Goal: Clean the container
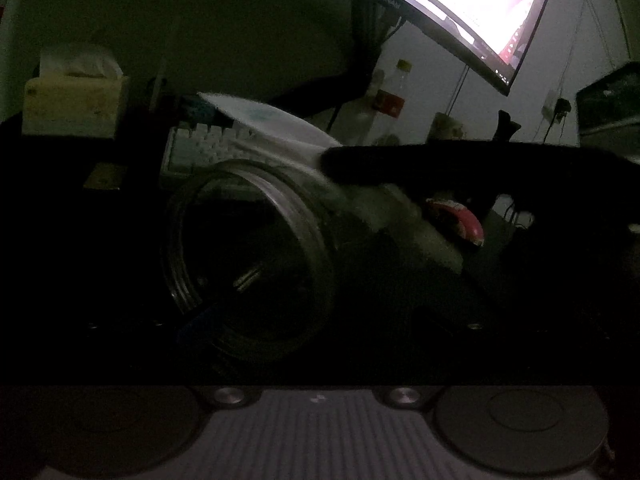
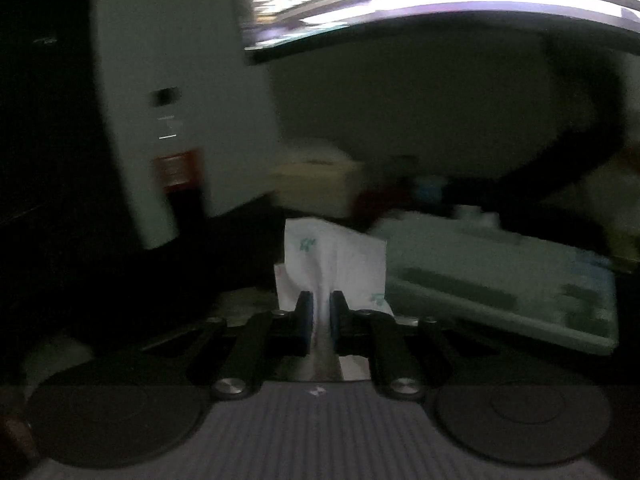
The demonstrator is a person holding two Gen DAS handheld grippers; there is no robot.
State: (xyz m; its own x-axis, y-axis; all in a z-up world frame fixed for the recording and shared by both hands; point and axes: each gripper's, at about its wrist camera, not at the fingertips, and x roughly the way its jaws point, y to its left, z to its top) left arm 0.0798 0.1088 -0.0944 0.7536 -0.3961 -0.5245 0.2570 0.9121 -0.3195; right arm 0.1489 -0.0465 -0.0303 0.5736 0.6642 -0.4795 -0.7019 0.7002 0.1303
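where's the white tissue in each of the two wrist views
Left wrist view: the tissue lies just above the middle, draped from the keyboard side over the top rim of the glass jar, under the right gripper's dark finger.
Right wrist view: the tissue stands at the centre, pinched in the right gripper.
Shared landmark: the pale keyboard, behind the tissue in both.

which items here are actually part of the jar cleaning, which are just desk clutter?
In the job: glass jar; white tissue; right gripper, pinching it.
Clutter: keyboard; monitor; tissue box; bottle.
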